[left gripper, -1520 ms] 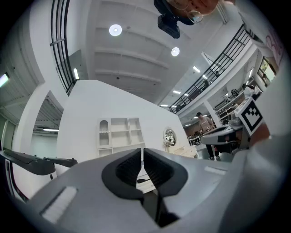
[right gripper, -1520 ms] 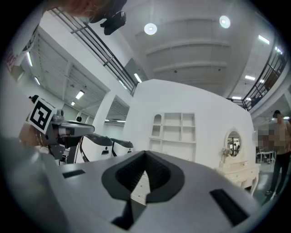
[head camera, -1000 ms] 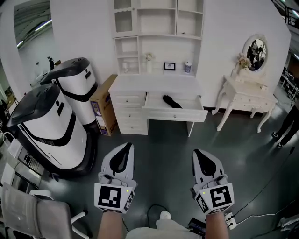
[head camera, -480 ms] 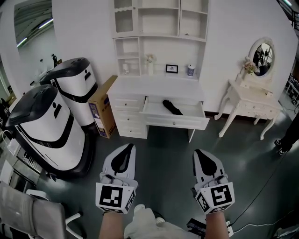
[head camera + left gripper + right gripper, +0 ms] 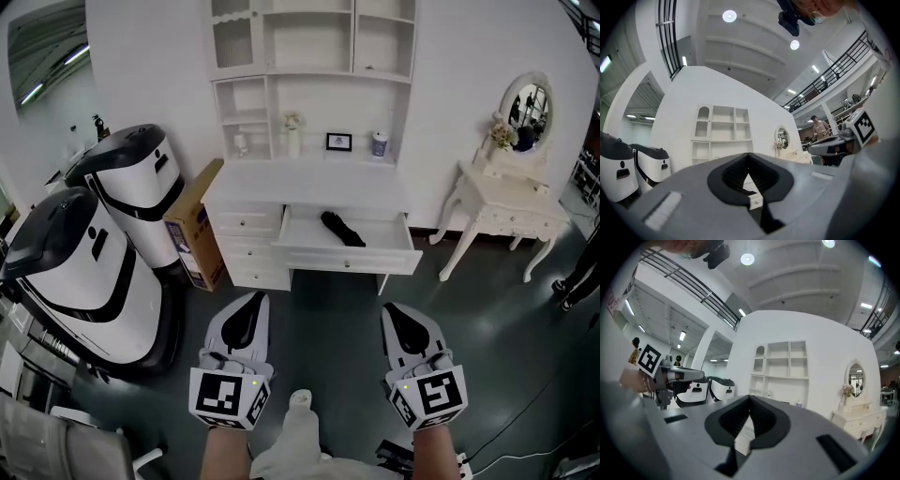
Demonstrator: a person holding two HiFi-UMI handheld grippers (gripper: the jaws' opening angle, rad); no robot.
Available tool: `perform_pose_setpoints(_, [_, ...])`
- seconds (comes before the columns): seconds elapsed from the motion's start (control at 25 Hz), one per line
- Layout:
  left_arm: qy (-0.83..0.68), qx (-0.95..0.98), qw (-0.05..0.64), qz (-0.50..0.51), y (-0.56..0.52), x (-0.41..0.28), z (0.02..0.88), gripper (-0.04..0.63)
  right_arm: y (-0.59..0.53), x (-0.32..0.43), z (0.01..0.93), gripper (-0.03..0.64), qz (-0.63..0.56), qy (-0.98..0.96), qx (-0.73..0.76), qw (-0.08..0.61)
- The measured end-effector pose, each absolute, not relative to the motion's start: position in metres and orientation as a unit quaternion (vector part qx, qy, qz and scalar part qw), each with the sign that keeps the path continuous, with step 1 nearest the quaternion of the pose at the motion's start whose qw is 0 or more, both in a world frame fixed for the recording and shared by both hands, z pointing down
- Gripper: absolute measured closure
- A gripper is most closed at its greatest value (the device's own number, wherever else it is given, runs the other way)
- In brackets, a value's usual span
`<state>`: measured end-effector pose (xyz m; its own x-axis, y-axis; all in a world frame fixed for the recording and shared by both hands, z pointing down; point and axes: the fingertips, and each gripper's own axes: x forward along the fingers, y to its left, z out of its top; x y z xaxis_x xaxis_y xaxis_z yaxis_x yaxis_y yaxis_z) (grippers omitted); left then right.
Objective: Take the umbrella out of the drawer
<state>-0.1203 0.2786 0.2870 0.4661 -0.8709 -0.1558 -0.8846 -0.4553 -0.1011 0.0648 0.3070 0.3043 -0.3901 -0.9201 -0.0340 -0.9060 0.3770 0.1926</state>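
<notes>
A folded black umbrella (image 5: 341, 228) lies in the open middle drawer (image 5: 349, 256) of a white desk (image 5: 309, 186) with shelves above it. Both grippers are held out over the dark floor, well short of the desk. My left gripper (image 5: 252, 297) is shut with nothing in it, pointing toward the desk's left drawers. My right gripper (image 5: 392, 307) is shut and empty too, pointing toward the open drawer. In the left gripper view the jaws (image 5: 749, 159) meet, and the desk shows through the gap. In the right gripper view the jaws (image 5: 750, 401) also meet.
Two large white-and-black machines (image 5: 89, 262) stand at the left, with a cardboard box (image 5: 192, 223) leaning between them and the desk. A white dressing table (image 5: 506, 211) with an oval mirror stands at the right. A chair (image 5: 56, 445) is at the lower left. Cables lie on the floor at the lower right.
The desk and open drawer have drawn nearer and larger in the head view. Both grippers have advanced toward it, staying shut and side by side.
</notes>
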Motion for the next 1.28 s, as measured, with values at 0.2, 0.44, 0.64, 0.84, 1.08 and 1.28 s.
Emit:
perform_pose_setpoints(0.2, [0.508, -0.856, 0.081, 0.042, 0.208, -0.121, 0.287, 0.588, 0.239, 0.071, 0.304, 0.609, -0.08, -0.818, 0.568, 0.028])
perform_pose_setpoints(0.44, [0.489, -0.868, 0.082, 0.042, 0.118, -0.124, 0.284, 0.588, 0.158, 0.068, 0.299, 0.609, -0.077, -0.808, 0.583, 0.028])
perform_pose_setpoints(0.64, [0.478, -0.874, 0.078, 0.042, 0.053, -0.131, 0.282, 0.588, 0.099, 0.057, 0.293, 0.609, -0.063, -0.81, 0.583, 0.017])
perform_pose_setpoints(0.84, [0.464, -0.882, 0.074, 0.036, 0.005, -0.134, 0.288, 0.588, 0.053, 0.055, 0.295, 0.609, -0.059, -0.799, 0.598, 0.018])
perform_pose_setpoints(1.08, [0.468, -0.88, 0.063, 0.045, -0.027, -0.143, 0.291, 0.588, 0.023, 0.057, 0.295, 0.607, -0.045, -0.801, 0.597, 0.006])
perform_pose_setpoints(1.28, [0.466, -0.882, 0.056, 0.043, -0.047, -0.142, 0.297, 0.588, 0.005, 0.061, 0.301, 0.607, -0.031, -0.801, 0.597, 0.003])
